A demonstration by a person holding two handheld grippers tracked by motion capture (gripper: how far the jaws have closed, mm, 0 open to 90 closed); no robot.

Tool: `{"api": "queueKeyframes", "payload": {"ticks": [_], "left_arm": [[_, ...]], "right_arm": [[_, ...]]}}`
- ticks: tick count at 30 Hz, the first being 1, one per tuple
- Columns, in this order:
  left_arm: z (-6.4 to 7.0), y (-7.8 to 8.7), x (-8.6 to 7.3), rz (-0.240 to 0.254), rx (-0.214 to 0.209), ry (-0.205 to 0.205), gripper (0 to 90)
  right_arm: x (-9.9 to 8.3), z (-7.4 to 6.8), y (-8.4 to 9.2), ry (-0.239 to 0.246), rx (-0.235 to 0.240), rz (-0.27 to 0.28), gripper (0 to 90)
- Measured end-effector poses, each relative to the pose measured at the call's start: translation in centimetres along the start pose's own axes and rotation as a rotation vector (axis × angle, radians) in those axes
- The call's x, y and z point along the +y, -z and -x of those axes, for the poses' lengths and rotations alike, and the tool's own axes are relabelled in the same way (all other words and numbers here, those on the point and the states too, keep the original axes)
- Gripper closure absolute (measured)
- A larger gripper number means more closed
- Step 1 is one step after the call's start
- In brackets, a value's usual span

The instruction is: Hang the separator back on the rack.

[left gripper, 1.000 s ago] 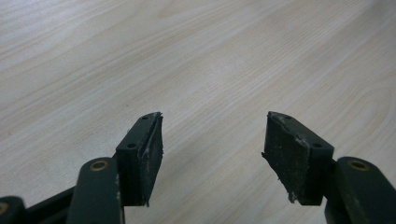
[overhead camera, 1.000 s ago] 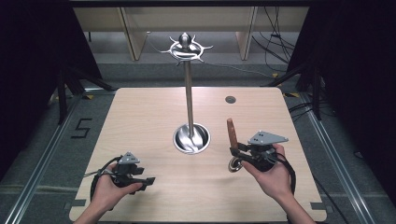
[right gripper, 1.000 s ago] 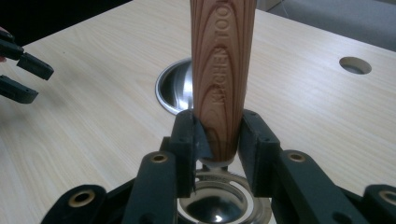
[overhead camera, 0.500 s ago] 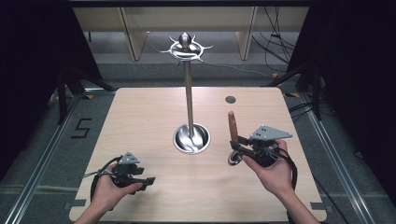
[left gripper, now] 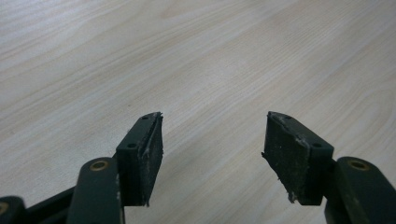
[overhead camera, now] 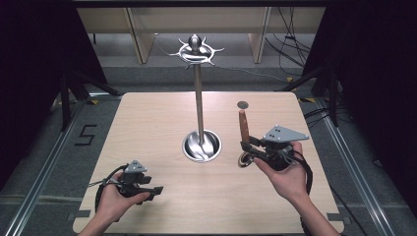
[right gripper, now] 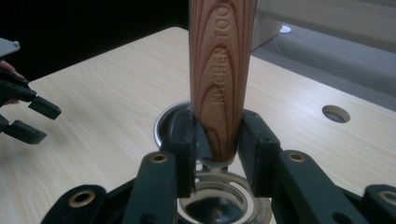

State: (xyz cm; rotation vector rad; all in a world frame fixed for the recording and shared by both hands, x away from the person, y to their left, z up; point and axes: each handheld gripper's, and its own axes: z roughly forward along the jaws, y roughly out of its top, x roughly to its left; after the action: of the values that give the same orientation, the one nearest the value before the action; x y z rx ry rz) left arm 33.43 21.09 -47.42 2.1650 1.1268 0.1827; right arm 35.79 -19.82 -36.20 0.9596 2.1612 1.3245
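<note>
A kitchen tool with a brown wooden handle and a round metal head stands upright right of the stand's base. My right gripper is shut on the lower end of that handle, with the shiny head just below the jaws. A tall steel utensil stand rises from a round base at the table's middle, with a ring of hooks on top. My left gripper rests near the front left of the table, open over bare wood.
A small round hole sits in the tabletop behind the tool. The light wooden table has dark floor and metal rails on both sides. In the right gripper view the other gripper shows far off at the left.
My right gripper has lifted the wooden-handled tool a little, so the handle's top sits farther up. The left gripper has stayed put.
</note>
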Motion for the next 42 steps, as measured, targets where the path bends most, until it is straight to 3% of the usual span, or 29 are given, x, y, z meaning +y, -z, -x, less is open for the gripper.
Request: {"api": "queueKeyframes", "payload": {"ticks": [2, 4, 12, 14, 15, 16, 18, 19, 21, 22, 31, 32, 33, 34, 37, 42], "left_arm": [[0.0, 0.0, 0.0, 0.001, 0.000, -0.003, 36.6], [-0.1, 0.0, 0.0, 0.004, 0.008, -0.005, 36.6], [-0.1, -0.1, 0.0, 0.016, 0.019, 0.003, 36.6], [0.0, -0.1, 0.0, 0.015, 0.012, 0.007, 36.6], [0.0, -0.1, 0.0, 0.011, -0.016, 0.007, 36.6], [-0.1, 0.0, 0.0, 0.009, 0.009, -0.002, 36.6], [-0.1, 0.0, 0.0, 0.009, 0.009, -0.004, 36.6], [0.0, -0.1, 0.0, 0.010, -0.016, 0.005, 36.6], [0.0, 0.0, 0.0, 0.004, -0.020, 0.001, 36.6], [-0.1, 0.0, 0.0, 0.017, 0.021, 0.001, 36.6], [-0.1, 0.0, 0.0, 0.019, 0.027, 0.000, 36.6], [0.1, -0.1, 0.0, 0.022, -0.014, 0.011, 36.6], [0.0, -0.1, 0.0, 0.020, -0.006, 0.010, 36.6], [-0.1, 0.0, 0.0, 0.019, 0.028, -0.004, 36.6], [-0.1, 0.0, 0.0, 0.019, 0.023, 0.001, 36.6], [-0.1, -0.1, 0.0, 0.018, 0.021, 0.001, 36.6]], "right_arm": [[0.3, -0.2, 0.0, -0.019, -0.004, 0.010, 69.7], [0.6, -0.1, -0.1, 0.004, -0.002, 0.020, 69.6], [1.4, -0.2, 0.0, 0.004, 0.001, 0.034, 69.7], [1.5, -0.2, 0.0, 0.020, 0.014, 0.027, 69.7], [1.5, -0.2, 0.0, 0.020, 0.014, 0.027, 69.7], [1.6, -0.2, 0.0, 0.023, 0.015, 0.028, 69.6], [1.8, -0.2, -0.1, 0.021, 0.014, 0.033, 69.7], [1.9, -0.4, -0.1, 0.012, 0.013, 0.033, 69.7], [2.0, -0.4, -0.2, 0.016, 0.010, 0.045, 69.7], [2.3, -0.3, -0.2, 0.031, 0.017, 0.042, 69.6], [2.8, -0.4, -0.1, 0.012, 0.014, 0.056, 69.6], [2.9, -0.3, -0.3, 0.027, 0.028, 0.073, 69.6], [3.0, -0.3, -0.2, 0.031, 0.013, 0.071, 69.6], [3.2, -0.3, -0.2, 0.027, 0.009, 0.071, 69.6], [3.3, -0.5, -0.2, 0.005, 0.002, 0.080, 69.7], [3.8, -0.4, -0.3, 0.017, 0.011, 0.080, 69.6]]}}
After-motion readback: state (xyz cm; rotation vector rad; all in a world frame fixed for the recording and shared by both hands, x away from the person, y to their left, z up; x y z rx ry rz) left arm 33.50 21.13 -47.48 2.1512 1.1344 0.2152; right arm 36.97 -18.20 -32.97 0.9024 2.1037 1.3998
